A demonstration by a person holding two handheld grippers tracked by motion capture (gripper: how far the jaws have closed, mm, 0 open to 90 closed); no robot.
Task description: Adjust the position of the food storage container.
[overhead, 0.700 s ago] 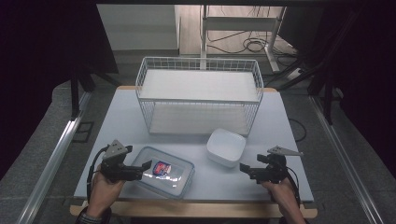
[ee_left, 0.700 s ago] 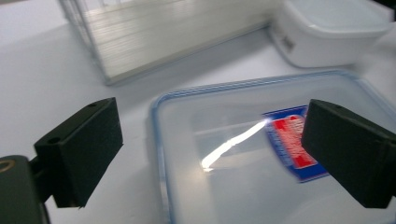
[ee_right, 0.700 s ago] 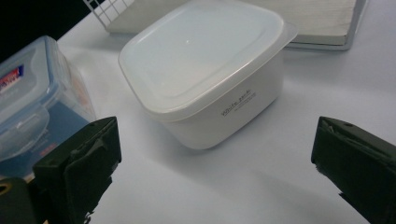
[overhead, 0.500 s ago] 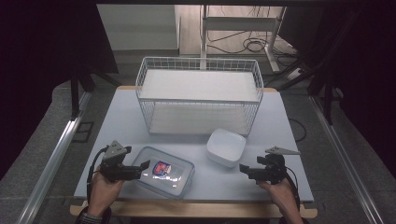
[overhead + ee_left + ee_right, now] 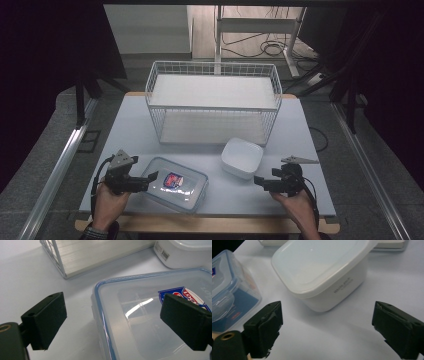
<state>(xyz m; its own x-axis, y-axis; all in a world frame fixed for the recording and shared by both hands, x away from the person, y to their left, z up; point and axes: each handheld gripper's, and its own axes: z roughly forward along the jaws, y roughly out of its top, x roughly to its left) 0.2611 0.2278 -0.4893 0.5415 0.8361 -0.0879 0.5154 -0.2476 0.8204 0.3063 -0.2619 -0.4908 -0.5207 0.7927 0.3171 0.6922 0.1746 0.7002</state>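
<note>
Looking down from the high view, I see a pale grey rectangular bench point(image 5: 125, 125) carrying three items. A white wire-mesh basket with a flat white shelf panel point(image 5: 212, 102) stands at the far centre. A clear plastic rectangular container with a blue-rimmed snap lid and a red-and-blue label point(image 5: 174, 184) lies flat at the near left. A white opaque square plastic tub with a white lid point(image 5: 242, 157) sits near the basket's front right corner, apart from the clear container.

My left tool point(image 5: 150, 180) is held at the near left edge of the bench, level with the clear container's left end. In the left gripper view the jaws stand wide apart, released: one black pad point(image 5: 46, 318) hangs over the bare bench beside the container, the other over the lid near the label. The container's left edge lies between them. Whether either pad touches the container, I cannot tell.

My right tool point(image 5: 259, 181) is held at the near right, pointing toward the white tub. In the right gripper view its jaws are also spread and grasp nothing; the tub point(image 5: 322, 275) lies ahead of them on the bench, with clear space between it and the pads. The clear container point(image 5: 229, 295) shows at the left edge of that view.
</note>
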